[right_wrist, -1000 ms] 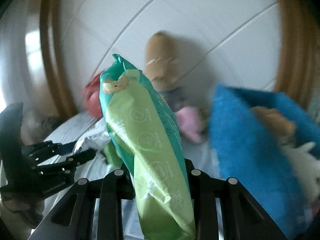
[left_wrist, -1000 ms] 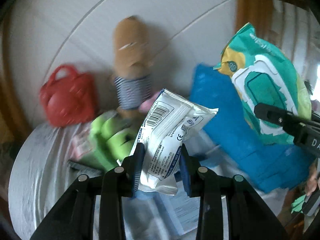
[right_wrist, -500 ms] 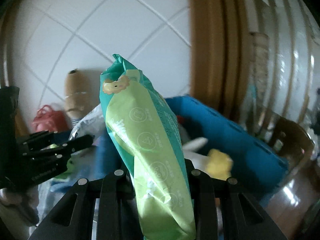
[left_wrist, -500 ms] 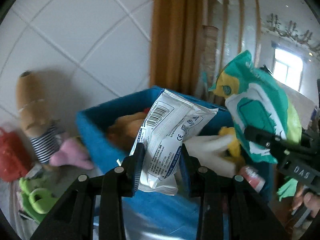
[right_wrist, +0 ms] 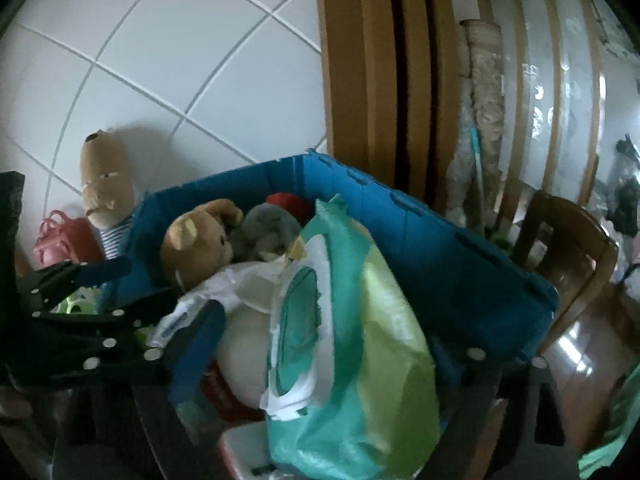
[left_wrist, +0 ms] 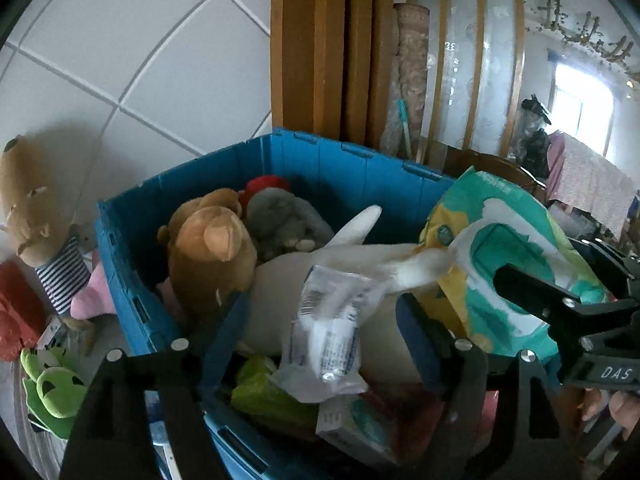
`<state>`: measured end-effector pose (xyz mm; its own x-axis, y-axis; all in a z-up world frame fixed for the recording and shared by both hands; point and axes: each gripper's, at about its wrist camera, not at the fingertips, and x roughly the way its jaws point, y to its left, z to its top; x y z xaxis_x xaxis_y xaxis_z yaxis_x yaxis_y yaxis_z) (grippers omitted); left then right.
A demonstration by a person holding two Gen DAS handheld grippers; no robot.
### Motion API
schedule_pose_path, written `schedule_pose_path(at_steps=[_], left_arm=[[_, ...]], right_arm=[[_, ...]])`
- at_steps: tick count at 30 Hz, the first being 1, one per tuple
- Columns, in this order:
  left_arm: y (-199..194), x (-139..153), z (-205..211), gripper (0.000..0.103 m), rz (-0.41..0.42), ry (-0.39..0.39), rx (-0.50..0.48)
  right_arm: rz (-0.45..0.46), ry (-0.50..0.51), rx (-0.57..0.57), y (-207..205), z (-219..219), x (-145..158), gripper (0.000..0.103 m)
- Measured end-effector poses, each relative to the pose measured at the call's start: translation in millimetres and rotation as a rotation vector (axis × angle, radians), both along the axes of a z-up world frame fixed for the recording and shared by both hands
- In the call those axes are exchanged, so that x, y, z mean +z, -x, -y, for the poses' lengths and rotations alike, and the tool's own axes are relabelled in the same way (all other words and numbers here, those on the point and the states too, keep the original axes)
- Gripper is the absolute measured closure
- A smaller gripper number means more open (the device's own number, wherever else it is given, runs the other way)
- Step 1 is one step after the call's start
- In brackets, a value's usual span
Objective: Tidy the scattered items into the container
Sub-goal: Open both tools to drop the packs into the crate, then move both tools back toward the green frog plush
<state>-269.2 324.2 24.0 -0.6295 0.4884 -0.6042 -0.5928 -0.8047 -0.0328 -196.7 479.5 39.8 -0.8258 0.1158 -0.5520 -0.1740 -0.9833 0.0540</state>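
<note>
The blue crate (left_wrist: 132, 248) holds plush toys: a brown bear (left_wrist: 212, 256), a grey one and a white one. My left gripper (left_wrist: 324, 316) is open over the crate, and the white packet (left_wrist: 328, 340) is blurred, loose between its spread fingers. My right gripper (right_wrist: 320, 356) is also spread open; the green wipes pack (right_wrist: 352, 340) is blurred and free between its fingers above the crate (right_wrist: 460, 272). The wipes pack also shows in the left wrist view (left_wrist: 504, 264).
A striped-shirt plush (left_wrist: 36, 216), a red bag (left_wrist: 16, 312), a pink toy and green frog slippers (left_wrist: 52, 392) lie left of the crate by the tiled wall. A wooden door frame (left_wrist: 320, 48) stands behind, and a wooden chair (right_wrist: 568, 264) at the right.
Both grippers swung right from the floor items to above the crate, then opened. The white packet and the wipes pack have come loose and are dropping into the crate.
</note>
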Motion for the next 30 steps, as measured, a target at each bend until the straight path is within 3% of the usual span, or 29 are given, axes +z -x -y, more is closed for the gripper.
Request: schedule_pose_path(at_steps=[2,14,22,30], left_arm=[[2,-4,1,0.027,0.007,0.001,0.009],[-10,-5,41,0.027,-0.017,-0.019,0.073],[-22,-9,88,0.027,-0.033,-0.013,0.115],[-32,-11,162,0.027,-0.050,-0.015,0.186]], right_arm=[[-0.002,-0.004,-0.006,-1,0,-1,0.000],[-0.161,-0.086,-0.009,-33,27,35,0.000],[-0.158,-0.087,0.071,-31,80,36,0.000],[-0.141,-0.077,0.135,-26,152,28,0.000]])
